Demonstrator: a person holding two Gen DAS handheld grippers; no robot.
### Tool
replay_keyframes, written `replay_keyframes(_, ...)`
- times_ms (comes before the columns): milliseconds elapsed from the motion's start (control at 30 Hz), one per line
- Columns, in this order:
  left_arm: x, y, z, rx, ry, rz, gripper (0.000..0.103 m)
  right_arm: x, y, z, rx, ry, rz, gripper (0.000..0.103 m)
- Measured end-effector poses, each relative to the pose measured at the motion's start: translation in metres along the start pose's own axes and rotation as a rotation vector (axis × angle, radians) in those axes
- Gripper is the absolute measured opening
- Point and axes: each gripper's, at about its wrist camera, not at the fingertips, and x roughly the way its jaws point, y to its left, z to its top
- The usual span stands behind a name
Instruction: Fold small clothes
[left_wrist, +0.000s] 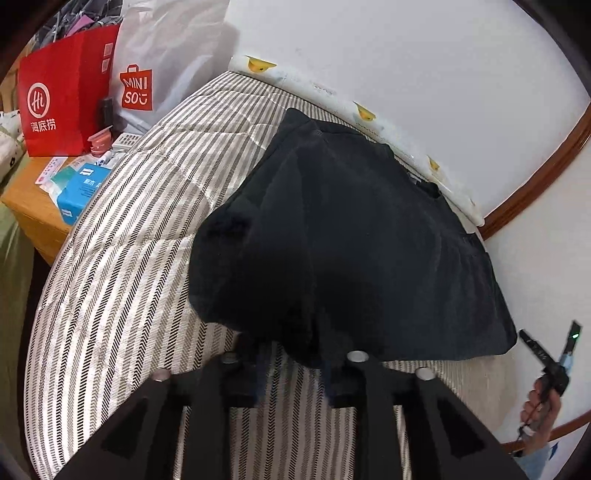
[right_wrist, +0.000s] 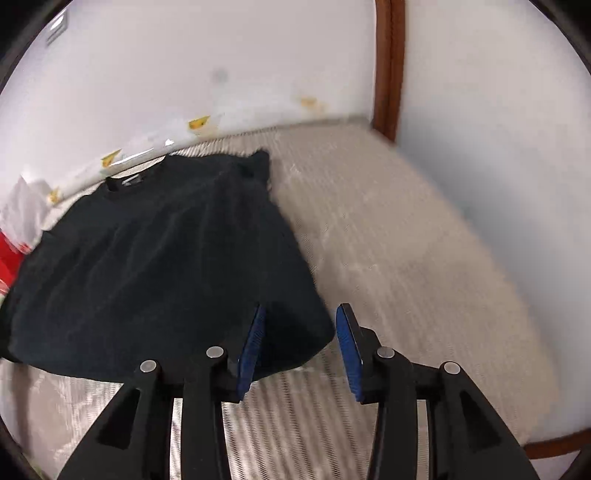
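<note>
Black shirt (left_wrist: 351, 236) lies spread on the striped bed (left_wrist: 122, 266) — flat for folding; left tongs (left_wrist: 291, 373) narrow, hem edge between them, grip unclear. Right tongs (right_wrist: 301, 345) gape around the hem corner, pads off the cloth.

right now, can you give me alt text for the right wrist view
A black t-shirt lies spread on a striped bedspread against a white wall. The right claw hangs open at the bottom, its blue pads either side of the shirt's near hem corner, not pressing it.

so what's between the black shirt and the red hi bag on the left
In the left wrist view, only bare striped bedcover lies between the black shirt and the red bag; nothing rests on that stretch.
</note>
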Motion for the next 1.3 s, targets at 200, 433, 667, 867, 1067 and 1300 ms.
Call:
replay_keyframes(200,0.003,0.006,-0.005,-0.045,-0.007,-0.056,0.053,-0.039,0.039,0.017,-0.078,-0.113,-0.009,0.041)
replay_keyframes(433,-0.001,0.002,-0.017,-0.040,-0.038,-0.096,0.059,-0.010,0.145,0.011,-0.217,-0.043,0.227,0.042)
replay_keyframes(667,-0.001,0.006,-0.015,-0.045,-0.062,-0.098,0.059,0.035,0.212,-0.013,-0.319,0.035,0.261,0.041)
replay_keyframes(867,0.005,0.010,-0.009,-0.072,-0.087,-0.090,0.059,0.055,0.226,0.000,-0.304,0.045,0.191,0.041)
replay_keyframes(1067,0.011,0.007,-0.005,-0.116,-0.130,-0.048,0.053,0.040,0.232,-0.016,-0.384,0.035,0.157,0.041)
replay_keyframes(1300,0.013,0.002,0.008,-0.137,-0.122,0.028,0.024,0.006,0.216,-0.049,-0.432,0.003,0.224,0.041)
